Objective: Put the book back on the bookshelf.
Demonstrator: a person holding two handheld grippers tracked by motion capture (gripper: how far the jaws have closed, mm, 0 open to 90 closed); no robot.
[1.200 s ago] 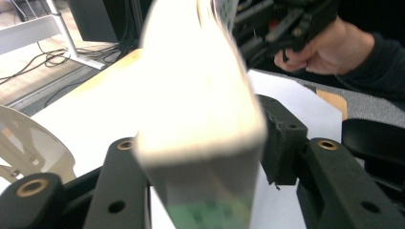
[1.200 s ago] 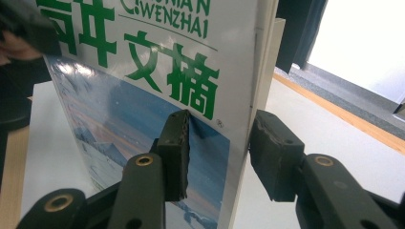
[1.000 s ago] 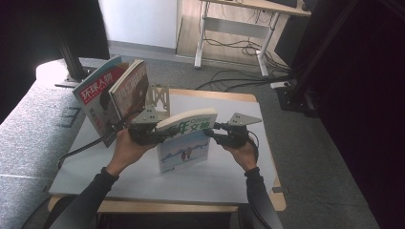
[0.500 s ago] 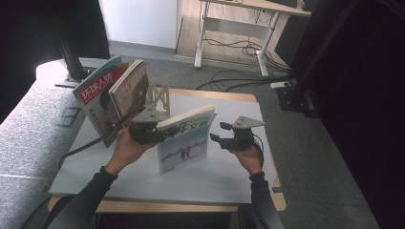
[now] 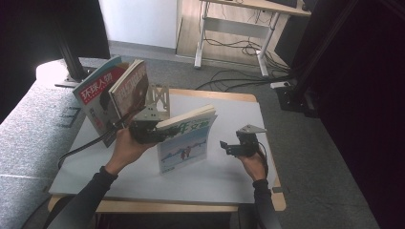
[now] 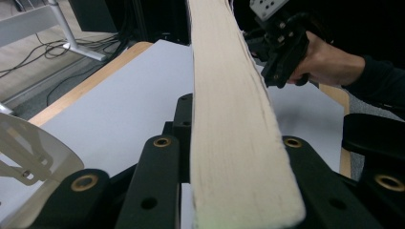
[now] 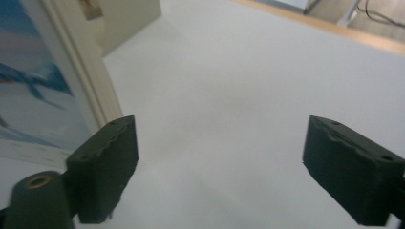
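Note:
A thick book [image 5: 185, 142] with a blue and white cover stands tilted on the white table [image 5: 224, 183]. My left gripper [image 5: 152, 132] is shut on its upper left corner. In the left gripper view the book's pale page edge [image 6: 229, 109] runs up between the black jaws of the left gripper [image 6: 230, 160]. My right gripper [image 5: 228, 147] hangs low over the table to the right of the book, apart from it. Its jaws have just been opening and nothing is between them. In the right gripper view the right gripper [image 7: 227, 162] stands wide, with the book's cover [image 7: 43, 86] at the left.
Two magazines [image 5: 112, 93] lean upright at the table's back left, beside a pale metal bookend [image 5: 158, 98]. A cable [image 5: 81, 149] trails from the left gripper over the table's left edge. The wooden table rim [image 5: 191, 206] runs along the front. Grey floor and desk legs lie beyond.
The right gripper has let go of the book's right end, opened wide, and moved right and down away from it. The left gripper keeps its hold and has stayed put.

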